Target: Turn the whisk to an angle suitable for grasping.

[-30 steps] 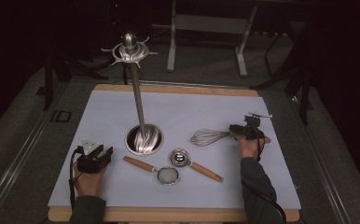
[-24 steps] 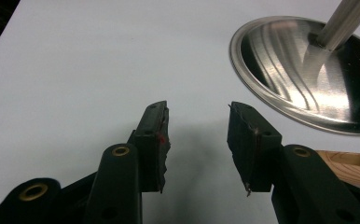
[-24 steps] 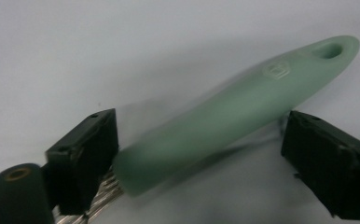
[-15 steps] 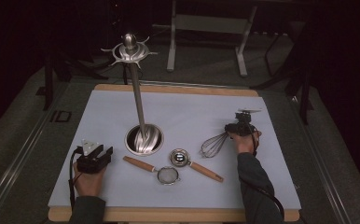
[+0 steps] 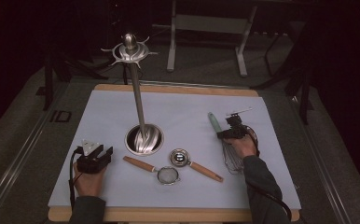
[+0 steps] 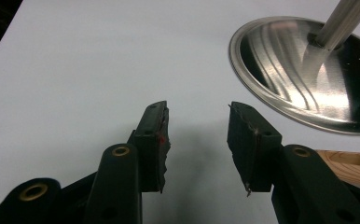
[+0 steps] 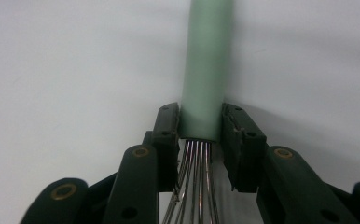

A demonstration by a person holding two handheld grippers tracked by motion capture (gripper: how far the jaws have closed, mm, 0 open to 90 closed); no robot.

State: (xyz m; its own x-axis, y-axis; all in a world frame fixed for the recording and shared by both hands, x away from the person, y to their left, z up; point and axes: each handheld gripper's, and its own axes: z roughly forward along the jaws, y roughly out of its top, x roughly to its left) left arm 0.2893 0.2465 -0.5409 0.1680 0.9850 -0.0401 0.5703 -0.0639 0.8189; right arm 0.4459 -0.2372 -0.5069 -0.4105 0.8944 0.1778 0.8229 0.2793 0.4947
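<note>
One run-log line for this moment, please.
right gripper: jaws just closing on whisk handle | left gripper: open on mat | stand: untouched

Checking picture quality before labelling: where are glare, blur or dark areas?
High view: floor around the table dark, mat evenly lit. Left gripper view: streaky glare on the steel base, jaws sharp. Right gripper view: whisk handle soft, wires blurred.
</note>
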